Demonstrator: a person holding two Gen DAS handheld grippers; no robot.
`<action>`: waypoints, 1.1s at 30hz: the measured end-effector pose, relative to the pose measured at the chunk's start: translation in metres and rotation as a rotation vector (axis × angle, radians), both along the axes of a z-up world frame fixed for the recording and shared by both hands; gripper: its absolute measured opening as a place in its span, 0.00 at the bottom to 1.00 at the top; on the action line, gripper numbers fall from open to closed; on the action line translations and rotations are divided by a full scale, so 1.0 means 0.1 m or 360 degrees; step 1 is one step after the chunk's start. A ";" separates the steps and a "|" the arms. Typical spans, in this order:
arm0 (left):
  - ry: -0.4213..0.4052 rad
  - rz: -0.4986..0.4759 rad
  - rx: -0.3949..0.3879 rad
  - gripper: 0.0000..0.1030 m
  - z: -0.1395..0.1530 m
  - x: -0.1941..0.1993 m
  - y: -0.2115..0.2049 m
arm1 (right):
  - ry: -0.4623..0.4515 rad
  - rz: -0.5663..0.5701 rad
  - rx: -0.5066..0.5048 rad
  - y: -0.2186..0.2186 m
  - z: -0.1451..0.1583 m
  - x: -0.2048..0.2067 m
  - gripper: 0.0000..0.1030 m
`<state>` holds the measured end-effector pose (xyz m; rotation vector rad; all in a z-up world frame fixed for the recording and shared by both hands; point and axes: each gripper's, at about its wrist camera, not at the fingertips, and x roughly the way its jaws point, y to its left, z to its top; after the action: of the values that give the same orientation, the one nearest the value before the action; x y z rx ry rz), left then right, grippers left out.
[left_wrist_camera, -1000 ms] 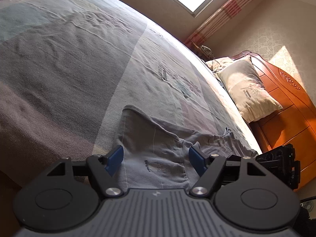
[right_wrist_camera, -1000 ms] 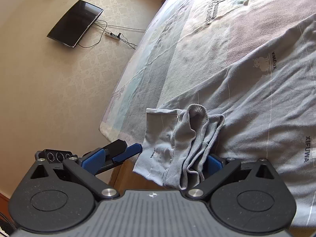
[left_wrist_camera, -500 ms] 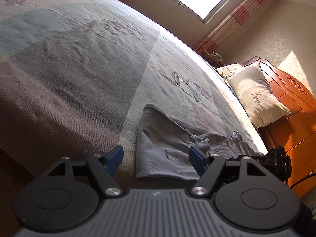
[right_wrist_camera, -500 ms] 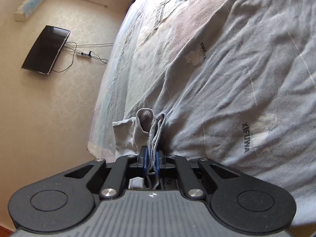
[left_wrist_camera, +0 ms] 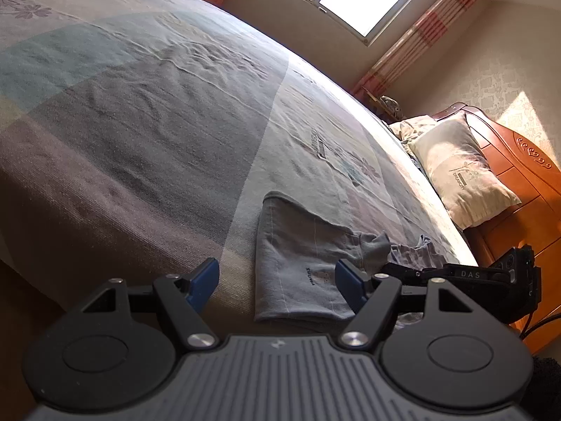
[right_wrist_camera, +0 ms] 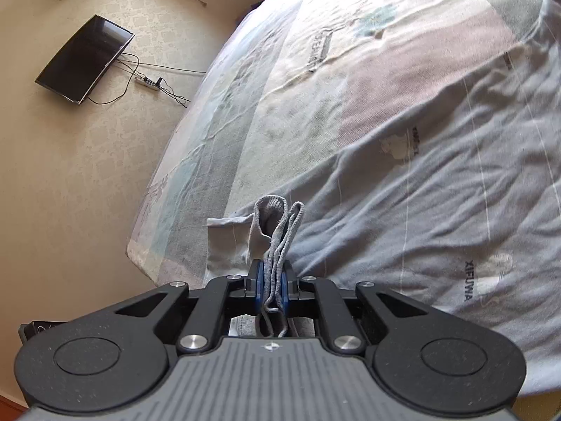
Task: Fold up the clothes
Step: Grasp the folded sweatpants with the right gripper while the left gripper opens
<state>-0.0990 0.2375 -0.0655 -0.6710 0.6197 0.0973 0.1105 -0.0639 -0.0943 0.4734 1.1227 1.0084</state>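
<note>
Grey garment (right_wrist_camera: 438, 210), two grippers.

left gripper (left_wrist_camera: 277, 282) low, level, jaws wide apart, right gripper (right_wrist_camera: 271, 289) jaws clamped tight on cloth

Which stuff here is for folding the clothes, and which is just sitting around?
For folding: grey garment, its cuff pinched in the right claw, the open left claw, the bed.

Just around: pillow, TV, power strip, curtains.
</note>
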 end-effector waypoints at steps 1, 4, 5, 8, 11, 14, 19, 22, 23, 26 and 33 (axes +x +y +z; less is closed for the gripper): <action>0.0001 -0.0002 -0.0001 0.71 0.00 0.00 0.00 | -0.0027 0.0000 -0.0001 0.00 0.05 0.00 0.12; 0.0010 -0.0016 -0.0003 0.71 -0.02 0.03 0.00 | -0.0030 -0.0012 -0.0068 -0.01 0.06 0.02 0.12; 0.0013 -0.0022 -0.0002 0.71 -0.03 0.05 0.00 | -0.0029 -0.0021 -0.0101 -0.01 0.03 0.02 0.12; 0.0017 -0.0058 0.0016 0.71 0.00 0.13 -0.03 | -0.0003 -0.0049 -0.0158 -0.02 -0.07 0.04 0.12; -0.0005 -0.0125 0.0043 0.71 0.07 0.24 -0.07 | 0.0000 -0.0063 -0.0140 -0.04 -0.08 0.05 0.13; -0.0034 -0.0198 0.0048 0.71 0.13 0.39 -0.08 | -0.0059 -0.0059 -0.0186 -0.05 -0.05 0.03 0.16; -0.0061 -0.0317 0.0043 0.71 0.14 0.80 -0.10 | -0.0199 -0.0025 -0.0279 -0.03 0.08 -0.06 0.29; -0.0095 -0.0367 -0.0001 0.71 0.08 1.00 -0.10 | -0.0376 0.0077 -0.0315 0.09 0.20 -0.18 0.30; -0.0103 -0.0373 -0.0022 0.71 0.05 1.06 -0.10 | -0.0434 0.0111 -0.0326 0.13 0.23 -0.23 0.30; -0.0057 -0.0382 -0.0102 0.71 -0.05 1.21 -0.06 | -0.0611 0.0213 -0.0361 0.24 0.35 -0.36 0.33; 0.0012 -0.0384 0.0010 0.73 -0.19 1.33 -0.10 | -0.0764 0.0338 -0.0393 0.36 0.18 -0.54 0.54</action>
<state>0.0338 0.2276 -0.0842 -0.5854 0.7029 -0.1224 0.0570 -0.0281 -0.0764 -0.0907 0.8555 1.0772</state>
